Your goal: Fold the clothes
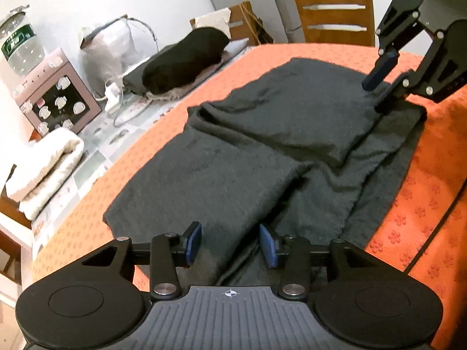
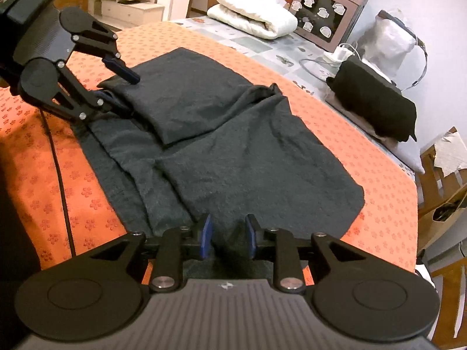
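My left gripper and right gripper both stand partly open over the dark cloth, gripping nothing; it lies folded on the orange table.

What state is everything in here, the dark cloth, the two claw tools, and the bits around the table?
dark garment: partly folded, flat on the orange tablecloth.
left gripper: open, nothing pinched.
right gripper: open, over the garment's edge.
white blanket: folded.
black bundle: rolled, lying on the table.
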Tool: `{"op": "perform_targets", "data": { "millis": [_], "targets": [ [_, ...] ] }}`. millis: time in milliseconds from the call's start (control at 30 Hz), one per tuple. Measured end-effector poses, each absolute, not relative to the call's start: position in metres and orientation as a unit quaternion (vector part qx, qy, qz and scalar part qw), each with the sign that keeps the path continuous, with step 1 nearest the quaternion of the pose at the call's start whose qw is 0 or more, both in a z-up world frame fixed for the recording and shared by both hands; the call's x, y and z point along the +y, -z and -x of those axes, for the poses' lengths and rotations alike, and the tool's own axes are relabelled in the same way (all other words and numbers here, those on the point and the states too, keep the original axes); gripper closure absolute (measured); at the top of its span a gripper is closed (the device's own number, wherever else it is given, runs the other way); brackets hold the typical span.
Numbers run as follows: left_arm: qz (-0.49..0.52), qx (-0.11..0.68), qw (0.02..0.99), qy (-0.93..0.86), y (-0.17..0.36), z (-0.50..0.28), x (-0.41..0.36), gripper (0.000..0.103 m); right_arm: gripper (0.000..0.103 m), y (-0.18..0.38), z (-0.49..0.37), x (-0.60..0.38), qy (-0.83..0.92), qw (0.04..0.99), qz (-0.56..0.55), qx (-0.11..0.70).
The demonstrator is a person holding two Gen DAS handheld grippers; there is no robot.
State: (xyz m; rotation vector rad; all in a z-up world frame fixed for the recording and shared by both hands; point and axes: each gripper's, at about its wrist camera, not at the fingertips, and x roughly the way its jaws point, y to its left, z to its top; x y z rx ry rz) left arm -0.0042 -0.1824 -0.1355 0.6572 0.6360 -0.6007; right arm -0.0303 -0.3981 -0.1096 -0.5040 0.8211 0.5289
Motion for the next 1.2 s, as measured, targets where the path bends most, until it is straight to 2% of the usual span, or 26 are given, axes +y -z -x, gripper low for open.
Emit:
{"op": "perform_targets", "data": {
  "millis": [67, 367, 533, 600, 667, 967, 1200],
  "targets": [
    [-0.315, 0.296, 0.854, 0.290, 0.134, 0.005, -0.181, 0.098, 0.074, 0.109, 0.032, -0.399, -0.248, 0.853, 0.239, 0.392],
    [-0.311, 0.290, 0.843, 0.330, 0.099, 0.019, -0.172, 0.099, 0.072, 0.108, 0.033, -0.398, -0.244, 0.855, 0.231, 0.396],
    [-0.300, 0.337, 0.829, 0.330, 0.122, 0.016, -0.172, 0.084, 0.070, 0.108, 0.033, -0.398, -0.241, 0.856, 0.226, 0.398],
    [-0.271, 0.336, 0.836, 0.339, 0.117, 0.017, -0.164, 0.066, 0.070, 0.104, 0.031, -0.398, -0.242, 0.858, 0.221, 0.394],
    [-0.228, 0.328, 0.846, 0.354, 0.107, 0.018, -0.152, 0.053, 0.069, 0.099, 0.026, -0.402, -0.240, 0.864, 0.206, 0.393],
    [-0.052, 0.350, 0.910, 0.214, 0.100, -0.039, -0.083, 0.053, 0.068, 0.091, -0.026, -0.457, -0.165, 0.898, 0.087, 0.399],
    [-0.022, 0.367, 0.916, 0.157, 0.120, -0.093, -0.066, 0.053, 0.063, 0.100, -0.074, -0.513, -0.105, 0.913, -0.016, 0.394]
  ]
}}
